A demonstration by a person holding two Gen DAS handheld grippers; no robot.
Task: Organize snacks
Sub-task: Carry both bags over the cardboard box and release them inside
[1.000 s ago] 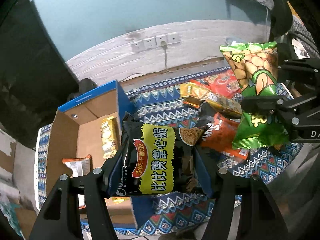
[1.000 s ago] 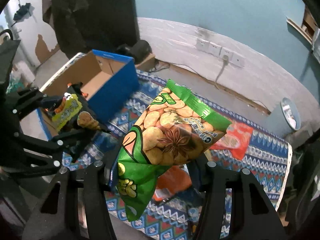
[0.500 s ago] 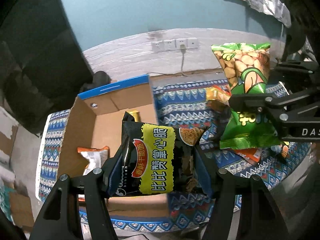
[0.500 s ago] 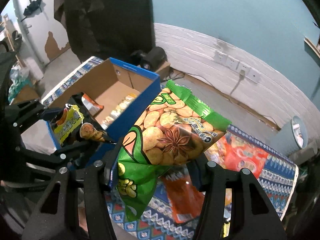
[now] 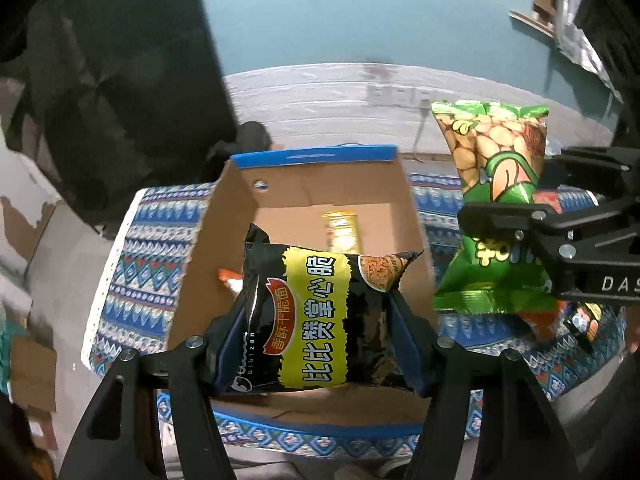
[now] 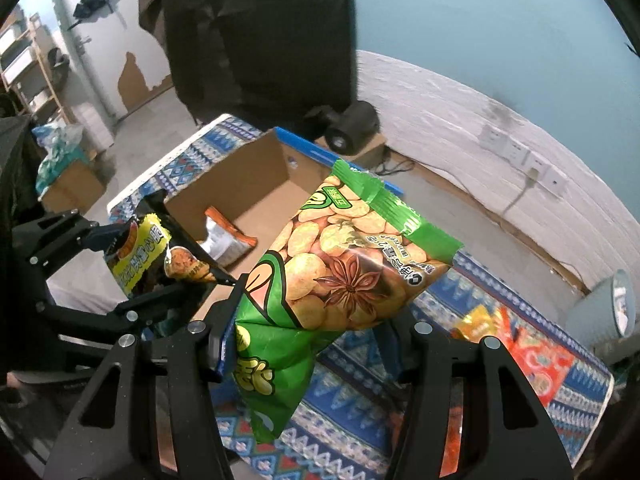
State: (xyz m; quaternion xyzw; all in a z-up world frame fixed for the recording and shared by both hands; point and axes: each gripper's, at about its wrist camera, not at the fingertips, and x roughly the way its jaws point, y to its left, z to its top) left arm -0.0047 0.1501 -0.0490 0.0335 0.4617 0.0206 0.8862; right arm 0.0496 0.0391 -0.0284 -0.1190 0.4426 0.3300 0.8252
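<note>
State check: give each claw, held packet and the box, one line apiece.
left claw: shut on black packet
black packet: held over the box
right claw: shut on green packet
green packet: held, off the mat
cardboard box: open, some snacks inside

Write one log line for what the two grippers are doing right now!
left gripper: holds black snack bag over cardboard box | right gripper: holds green snack bag beside box | released: none

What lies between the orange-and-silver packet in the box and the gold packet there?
Bare cardboard floor of the box. In the left wrist view, the orange-and-silver packet and gold packet lie apart, the black bag partly hiding the stretch.
</note>
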